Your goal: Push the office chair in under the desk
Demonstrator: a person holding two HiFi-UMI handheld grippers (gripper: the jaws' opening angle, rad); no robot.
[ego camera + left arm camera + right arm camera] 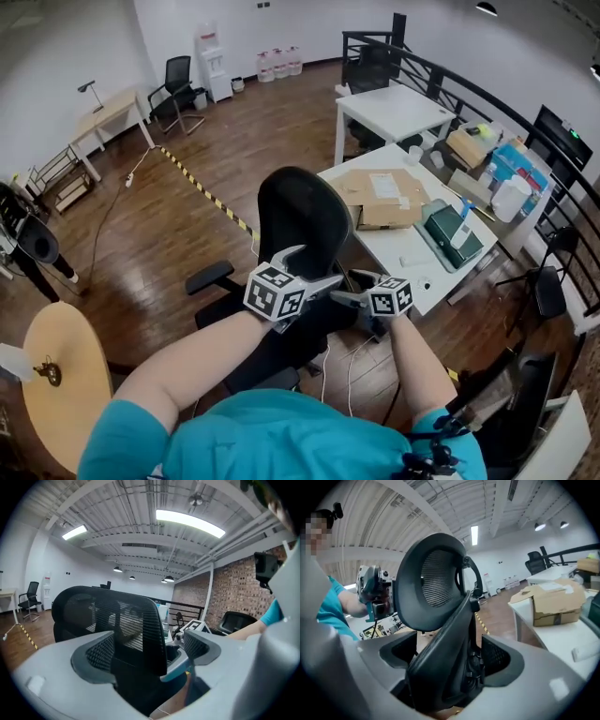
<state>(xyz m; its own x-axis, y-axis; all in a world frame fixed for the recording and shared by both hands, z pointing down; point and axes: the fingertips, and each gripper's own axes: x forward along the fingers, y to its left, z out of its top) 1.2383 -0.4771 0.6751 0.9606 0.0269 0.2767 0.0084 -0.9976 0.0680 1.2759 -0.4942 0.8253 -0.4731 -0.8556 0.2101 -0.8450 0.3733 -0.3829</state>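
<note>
A black office chair [300, 211] with a mesh back stands in front of me, its back towards me, just left of a white desk [412, 258]. My left gripper [314, 267] reaches the left side of the chair's back, my right gripper [354, 289] its lower right side. In the left gripper view the chair's mesh back [117, 616] stands between the wide jaws of the left gripper [145, 651], with gaps on both sides. In the right gripper view the chair's back spine [440, 639] fills most of the gap of the right gripper [450, 660], whose jaws are spread wide.
The desk carries a cardboard box [384, 197], a green case [450, 234] and other clutter. A second white desk [389, 108] stands behind it, and a black railing [469, 94] runs along the right. Yellow-black tape [202, 192] crosses the wooden floor. A round wooden table [56, 375] is at my left.
</note>
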